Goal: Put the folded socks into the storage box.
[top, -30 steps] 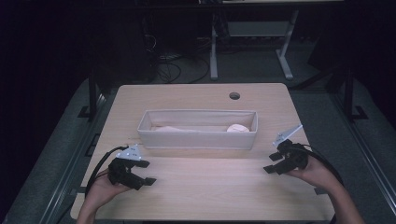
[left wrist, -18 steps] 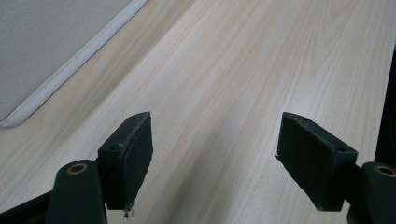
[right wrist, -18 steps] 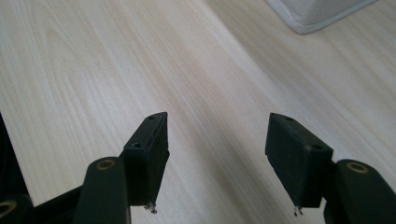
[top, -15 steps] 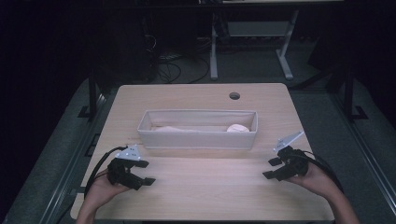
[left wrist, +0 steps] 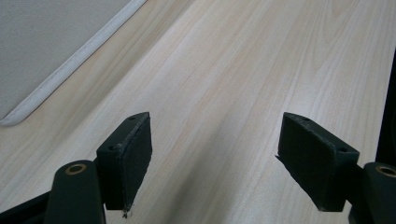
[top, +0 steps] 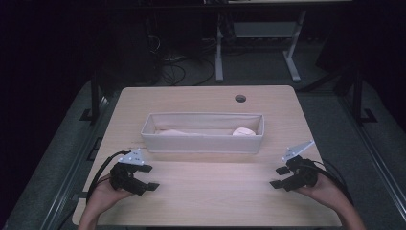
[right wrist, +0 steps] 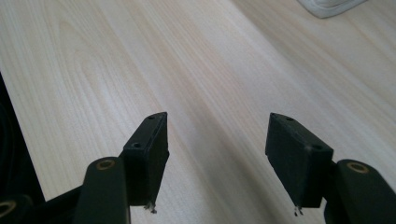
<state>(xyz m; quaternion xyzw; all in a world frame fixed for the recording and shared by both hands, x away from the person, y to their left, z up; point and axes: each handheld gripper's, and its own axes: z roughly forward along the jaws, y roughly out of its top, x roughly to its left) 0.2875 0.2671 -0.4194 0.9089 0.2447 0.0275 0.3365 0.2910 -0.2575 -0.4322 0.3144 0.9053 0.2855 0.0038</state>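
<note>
L gripper (top: 149, 177); R gripper (top: 280, 176); jaws apart, empty

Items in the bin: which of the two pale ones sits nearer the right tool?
The rounded white lump at the bin's right end; the flatter, longer pale piece lies toward its left, farther from the right tool.

The right gripper (top: 280, 176) has drifted a little down the table (top: 210, 206), toward the person and away from the bin (top: 201, 143). Its hand (top: 321, 191) has drawn back with it, and the wrist now lies lower along the near right edge. Its grey plate (top: 298, 150) has tipped slightly, and nothing has come between the fingers (right wrist: 150, 154).
</note>
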